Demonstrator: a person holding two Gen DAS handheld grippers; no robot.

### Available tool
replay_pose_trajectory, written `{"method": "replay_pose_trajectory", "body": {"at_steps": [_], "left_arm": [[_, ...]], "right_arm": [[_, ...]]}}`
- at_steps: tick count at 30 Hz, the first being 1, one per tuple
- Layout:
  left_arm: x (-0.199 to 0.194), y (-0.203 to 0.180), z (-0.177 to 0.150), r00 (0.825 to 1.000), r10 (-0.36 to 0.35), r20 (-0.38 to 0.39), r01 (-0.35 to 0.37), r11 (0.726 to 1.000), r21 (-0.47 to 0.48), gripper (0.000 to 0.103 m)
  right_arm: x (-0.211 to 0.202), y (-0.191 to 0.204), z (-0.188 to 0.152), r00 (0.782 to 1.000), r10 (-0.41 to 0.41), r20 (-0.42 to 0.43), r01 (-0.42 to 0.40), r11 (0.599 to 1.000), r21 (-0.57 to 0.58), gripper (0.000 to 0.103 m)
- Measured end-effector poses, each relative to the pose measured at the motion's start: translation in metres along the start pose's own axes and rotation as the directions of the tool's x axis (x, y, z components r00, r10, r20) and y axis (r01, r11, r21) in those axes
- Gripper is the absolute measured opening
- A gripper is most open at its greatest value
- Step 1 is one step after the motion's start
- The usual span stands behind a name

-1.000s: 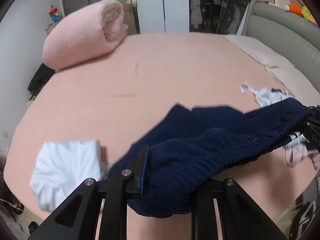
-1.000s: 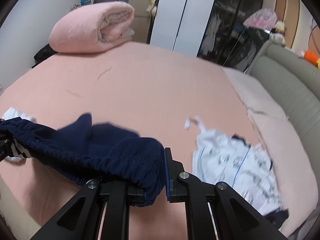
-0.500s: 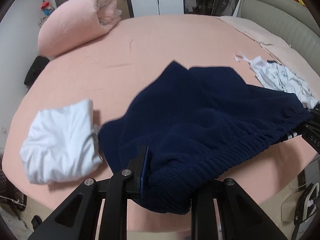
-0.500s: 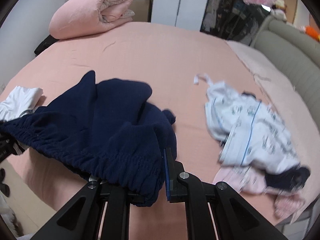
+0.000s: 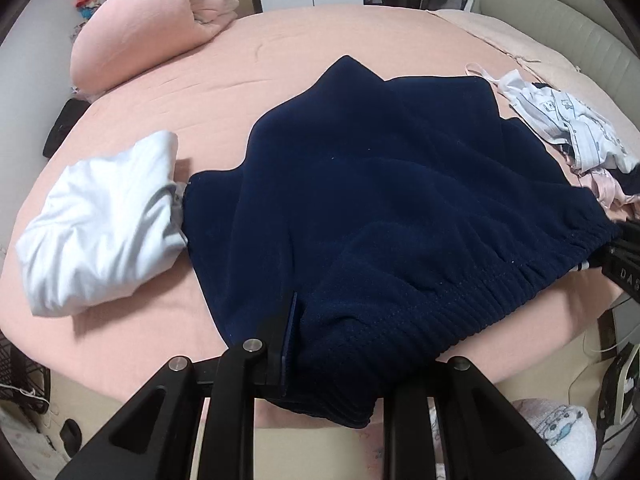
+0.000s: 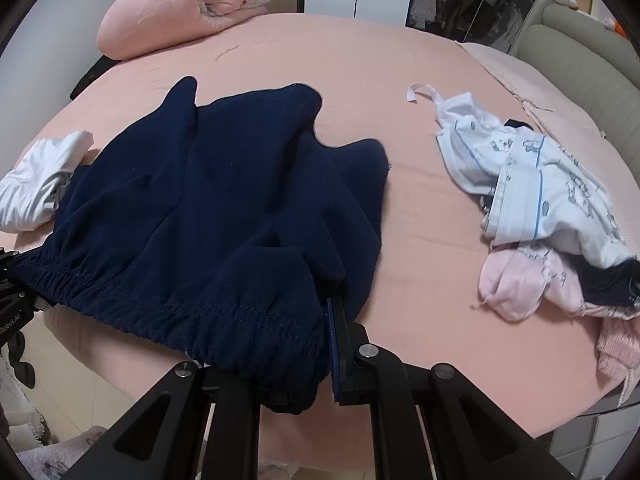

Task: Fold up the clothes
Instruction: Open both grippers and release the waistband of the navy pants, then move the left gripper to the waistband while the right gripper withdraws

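1. The dark navy fleece garment with an elastic ribbed waistband (image 5: 392, 200) lies spread over the near half of the round bed with a pink sheet (image 5: 240, 60), its waistband hanging at the near edge.
2. The left claw (image 5: 332, 344) is clamped on the waistband's left end.
3. The right claw (image 6: 296, 344) grips the waistband's right end.
4. A crumpled white garment (image 5: 96, 228) lies on the left, touching the navy fabric.
5. A heap of white printed and pale pink clothes (image 6: 552, 208) lies on the right, apart from it.
6. A rolled pink blanket (image 6: 176, 8) rests at the far left.
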State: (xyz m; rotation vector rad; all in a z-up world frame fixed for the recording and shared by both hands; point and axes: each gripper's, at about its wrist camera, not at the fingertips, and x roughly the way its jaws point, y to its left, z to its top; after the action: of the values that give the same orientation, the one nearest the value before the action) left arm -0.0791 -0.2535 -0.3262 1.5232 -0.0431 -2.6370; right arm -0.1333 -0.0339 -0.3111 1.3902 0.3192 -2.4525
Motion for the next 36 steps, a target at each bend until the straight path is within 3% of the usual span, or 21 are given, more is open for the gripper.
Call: {"method": "replay_pose_trajectory", "body": {"at_steps": [8, 12, 14, 16, 17, 19, 20, 21, 22, 25, 29, 33, 36], "left_arm": [[0.002, -0.001, -0.017, 1.000, 0.004, 0.002, -0.004, 1.000, -0.015, 0.021], [0.002, 0.000, -0.025, 1.000, 0.013, 0.006, -0.012, 0.999, -0.035, 0.023], [0.003, 0.003, -0.026, 1.000, 0.017, -0.002, -0.018, 0.998, -0.059, 0.031], [0.003, 0.007, -0.026, 1.000, 0.025, -0.015, -0.026, 0.996, -0.086, 0.057], [0.003, 0.010, -0.026, 1.000, 0.022, -0.019, -0.024, 0.995, -0.097, 0.061], [-0.002, 0.017, -0.026, 1.000, 0.001, -0.022, -0.004, 0.994, -0.112, 0.070], [-0.004, 0.020, -0.027, 1.000, -0.015, -0.026, 0.011, 0.993, -0.121, 0.073], [-0.006, 0.023, -0.028, 0.999, -0.038, -0.034, 0.034, 0.991, -0.131, 0.083], [-0.008, 0.027, -0.029, 0.997, -0.060, -0.041, 0.054, 0.988, -0.142, 0.090], [-0.015, 0.033, -0.035, 0.995, -0.079, -0.062, 0.070, 0.989, -0.133, 0.091], [-0.018, 0.031, -0.043, 0.994, -0.028, -0.102, 0.023, 0.999, -0.042, 0.092], [-0.017, 0.031, -0.049, 0.990, 0.020, -0.142, -0.018, 1.000, 0.014, 0.092], [-0.029, 0.038, -0.048, 0.995, 0.007, -0.098, -0.009, 1.000, -0.023, 0.092]], "right_arm": [[0.007, 0.002, -0.014, 0.999, -0.027, -0.040, 0.027, 1.000, 0.010, 0.011], [0.007, 0.009, -0.020, 0.997, -0.066, -0.030, 0.065, 0.996, -0.055, 0.012], [0.008, 0.011, -0.022, 0.997, -0.070, -0.025, 0.068, 0.995, -0.075, 0.013], [0.008, 0.008, -0.021, 0.998, -0.052, -0.023, 0.051, 0.997, -0.066, 0.016], [0.007, 0.006, -0.021, 0.999, -0.044, -0.027, 0.043, 0.997, -0.057, 0.022], [0.004, 0.001, -0.018, 0.997, -0.073, -0.036, 0.071, 0.996, -0.049, 0.045], [0.001, -0.002, -0.018, 0.996, -0.085, -0.036, 0.083, 0.995, -0.045, 0.068], [-0.002, -0.005, -0.017, 0.996, -0.080, -0.035, 0.078, 0.996, -0.041, 0.076], [-0.006, -0.009, -0.017, 0.997, -0.074, -0.034, 0.073, 0.997, -0.036, 0.076], [-0.014, -0.015, -0.018, 0.999, -0.031, -0.044, 0.030, 0.999, -0.015, 0.076], [-0.023, -0.014, -0.018, 0.999, -0.011, -0.047, 0.010, 0.999, -0.038, 0.076], [-0.010, 0.003, -0.014, 0.990, -0.097, -0.103, 0.078, 0.982, -0.169, 0.076], [-0.013, 0.018, -0.013, 0.985, -0.152, -0.080, 0.125, 0.953, -0.276, 0.076]]}}
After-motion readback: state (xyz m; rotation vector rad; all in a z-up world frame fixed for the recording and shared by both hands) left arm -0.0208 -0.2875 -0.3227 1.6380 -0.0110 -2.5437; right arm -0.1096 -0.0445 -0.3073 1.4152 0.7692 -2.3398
